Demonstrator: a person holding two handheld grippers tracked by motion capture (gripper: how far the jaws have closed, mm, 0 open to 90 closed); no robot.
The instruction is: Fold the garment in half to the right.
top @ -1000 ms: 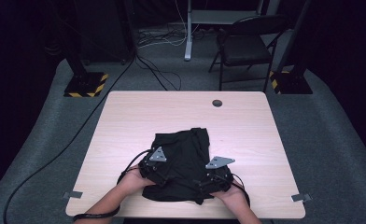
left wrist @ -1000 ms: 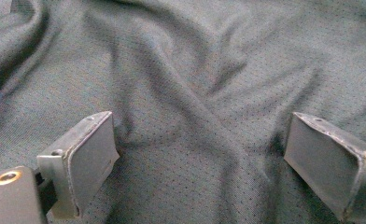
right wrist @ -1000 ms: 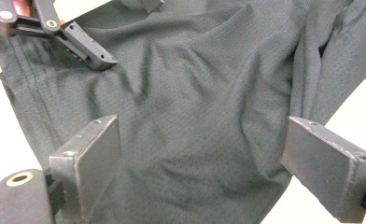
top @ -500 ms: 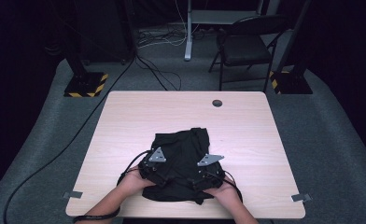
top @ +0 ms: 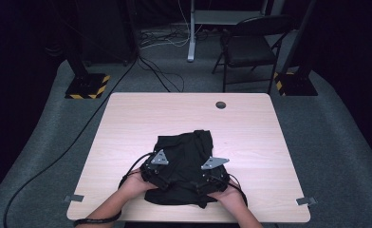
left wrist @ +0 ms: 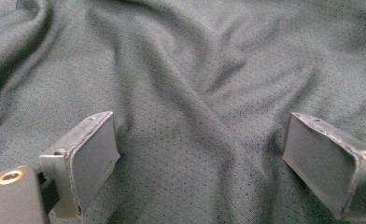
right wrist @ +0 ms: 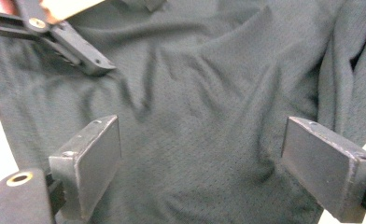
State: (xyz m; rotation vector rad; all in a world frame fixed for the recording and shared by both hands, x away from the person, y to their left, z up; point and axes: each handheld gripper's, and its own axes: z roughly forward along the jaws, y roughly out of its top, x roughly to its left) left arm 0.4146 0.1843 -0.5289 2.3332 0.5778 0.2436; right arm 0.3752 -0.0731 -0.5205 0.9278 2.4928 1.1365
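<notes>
- High view: black mesh garment (top: 184, 161) lies crumpled, long axis toward 12 o'clock.
- Left gripper (top: 152, 172) at 9, right gripper (top: 211, 176) at 3, both gaping, pressing cloth, equally near.

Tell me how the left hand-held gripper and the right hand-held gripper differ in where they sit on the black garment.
The left hand-held gripper sits over the black garment near its left edge; the right hand-held gripper sits near its right edge. Seen from above, the left one lies slightly farther up the table than the right. Both have jaws spread wide over wrinkled cloth, pinching nothing.
</notes>
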